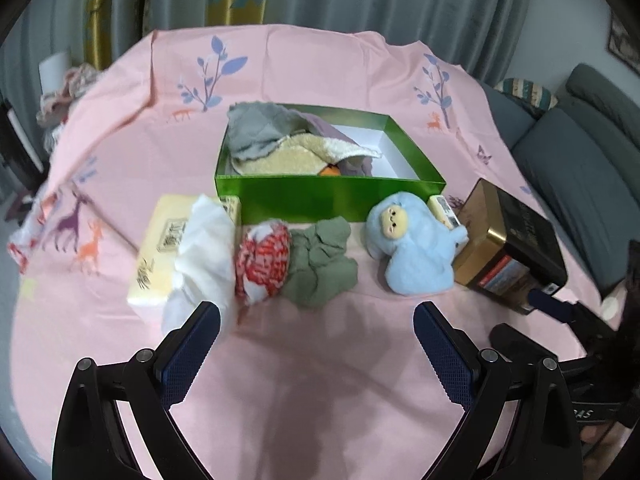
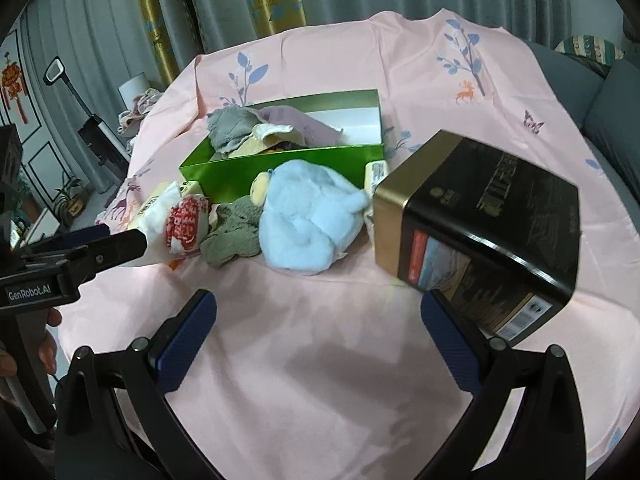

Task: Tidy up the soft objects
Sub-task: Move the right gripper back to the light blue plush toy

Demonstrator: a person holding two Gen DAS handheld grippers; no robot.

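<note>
Left wrist view:
left gripper [image 1: 316, 316]: fingers [image 1: 188, 356] spread wide, holding nothing, hovering over the pink surface [image 1: 312, 380]; left fingertip sits just in front of the white tissue [image 1: 204, 248], contact unclear.
soft items: red-white cloth [image 1: 264, 262], green cloth [image 1: 322, 264] and blue plush [image 1: 414, 248] lie in a row on the surface, in front of the green box [image 1: 328, 196].
box contents: grey cloth [image 1: 260, 130], beige towel [image 1: 288, 158], mauve cloth partly buried.
other: tissue pack [image 1: 160, 248] left of the row, dark tin [image 1: 512, 244] right.

Right wrist view:
right gripper [image 2: 318, 314]: fingers [image 2: 184, 340] spread wide, nothing between them; right finger close to the dark tin [image 2: 492, 216], contact unclear.
left gripper [image 2: 120, 242]: tip at the tissue, spread not readable here.
blue plush [image 2: 308, 224]: on the surface, against the green box [image 2: 280, 166].
</note>
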